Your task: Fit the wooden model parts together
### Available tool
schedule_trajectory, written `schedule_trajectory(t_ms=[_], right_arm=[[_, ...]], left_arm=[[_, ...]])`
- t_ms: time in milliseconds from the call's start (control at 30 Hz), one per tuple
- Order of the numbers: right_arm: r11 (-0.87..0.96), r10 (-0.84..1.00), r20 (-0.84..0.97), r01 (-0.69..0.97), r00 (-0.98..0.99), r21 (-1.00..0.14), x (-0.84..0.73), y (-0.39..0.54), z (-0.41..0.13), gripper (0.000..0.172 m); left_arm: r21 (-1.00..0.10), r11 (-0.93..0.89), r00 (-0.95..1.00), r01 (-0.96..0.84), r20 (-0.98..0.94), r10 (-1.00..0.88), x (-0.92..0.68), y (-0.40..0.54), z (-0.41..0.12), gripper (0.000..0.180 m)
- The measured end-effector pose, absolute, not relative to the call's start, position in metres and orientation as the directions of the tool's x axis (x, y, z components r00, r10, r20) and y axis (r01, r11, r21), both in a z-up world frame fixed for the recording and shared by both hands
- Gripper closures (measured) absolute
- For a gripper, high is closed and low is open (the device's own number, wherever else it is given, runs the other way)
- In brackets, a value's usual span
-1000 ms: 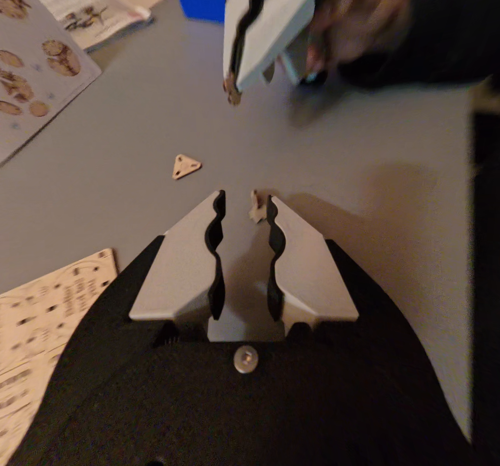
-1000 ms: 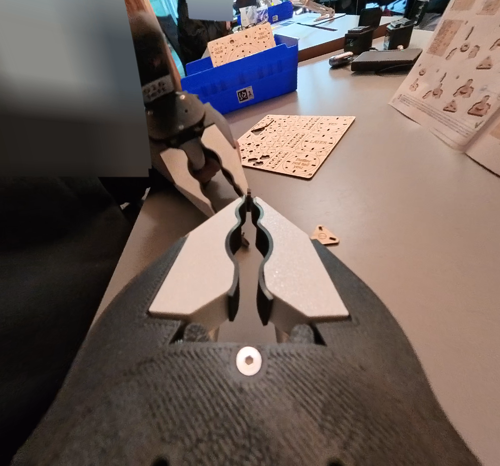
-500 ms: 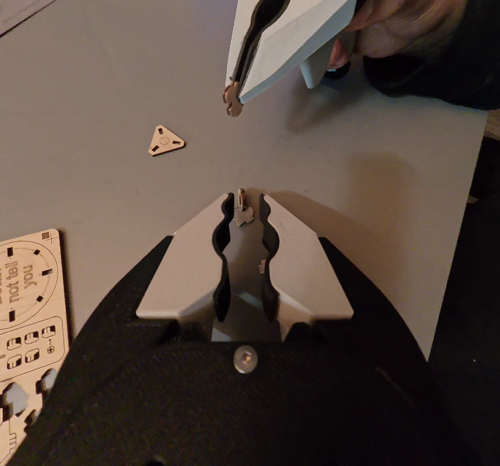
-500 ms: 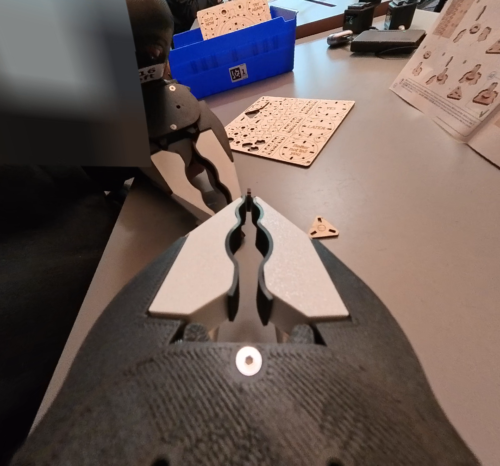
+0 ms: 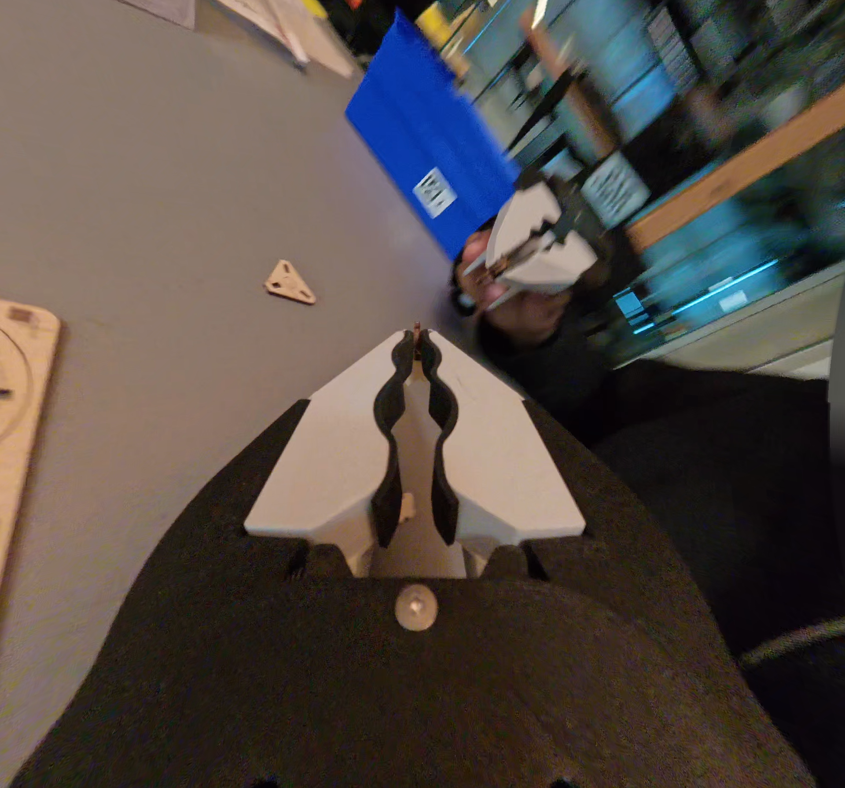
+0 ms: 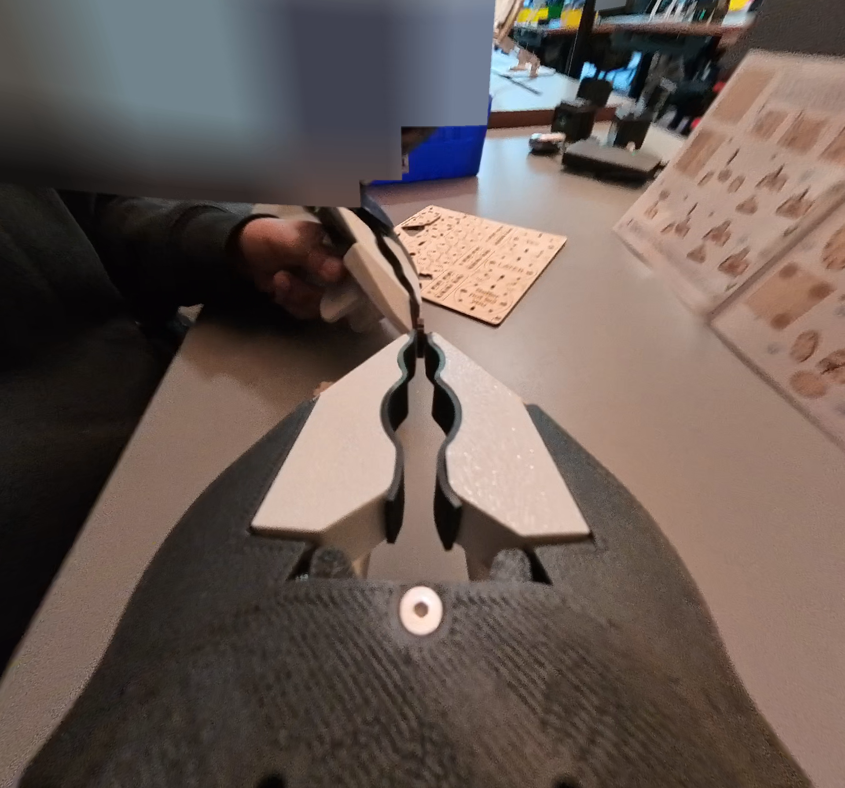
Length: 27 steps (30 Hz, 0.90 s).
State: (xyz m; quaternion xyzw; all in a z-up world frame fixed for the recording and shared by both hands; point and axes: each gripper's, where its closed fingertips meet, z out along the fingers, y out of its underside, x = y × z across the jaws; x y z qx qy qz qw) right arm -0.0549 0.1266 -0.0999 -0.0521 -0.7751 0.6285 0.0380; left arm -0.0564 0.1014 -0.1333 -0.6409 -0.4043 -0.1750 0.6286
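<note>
Left gripper [image 5: 416,332] fingers are pinched tight on a thin wood bit [image 5: 416,328], poking up past the tips. Right gripper [image 6: 419,337] is pinched on another thin wood piece [image 6: 419,325], edge-on. Both lifted off the table [image 5: 183,149], tips close together, prob. to join them. Triangle wood piece [image 5: 290,282] lies flat left of the left tips.

Grey-fingered tongs [image 5: 417,340], wavy black pads, black housing, silver screw [image 5: 415,607].

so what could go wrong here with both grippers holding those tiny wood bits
1. The left gripper pinches its thin wood piece only at the very fingertips, so it might twist or slip out.
2. The right gripper grips its wood piece just as narrowly, close to the other gripper; a bump could knock either loose.
3. Both are held near the table edge, so a dropped piece may fall off it.
</note>
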Motion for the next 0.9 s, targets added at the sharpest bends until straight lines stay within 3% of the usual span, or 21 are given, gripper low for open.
schedule_trajectory(t_ms=[100, 233, 500, 900], right_arm=[[0.234, 0.127, 0.247, -0.213, -0.961, -0.949, -0.047, 0.125, -0.094, 0.172], [0.286, 0.075, 0.468, -0.431, -0.881, -0.856, -0.033, 0.117, -0.102, 0.172], [0.285, 0.052, 0.593, -0.557, -0.803, -0.78, -0.027, 0.114, -0.105, 0.171], [0.244, 0.022, 0.528, -0.508, -0.849, -0.826, -0.017, 0.111, -0.103, 0.171]], left_arm=[[-0.475, 0.219, 0.474, 0.852, 0.878, 0.063, -0.055, 0.098, -0.119, 0.18], [-0.431, 0.188, 0.441, 0.882, 0.897, -0.013, -0.047, 0.103, -0.115, 0.18], [-0.349, 0.139, 0.368, 0.927, 0.918, -0.146, -0.035, 0.108, -0.108, 0.18], [-0.403, 0.123, 0.42, 0.907, 0.888, -0.188, -0.026, 0.107, -0.101, 0.18]])
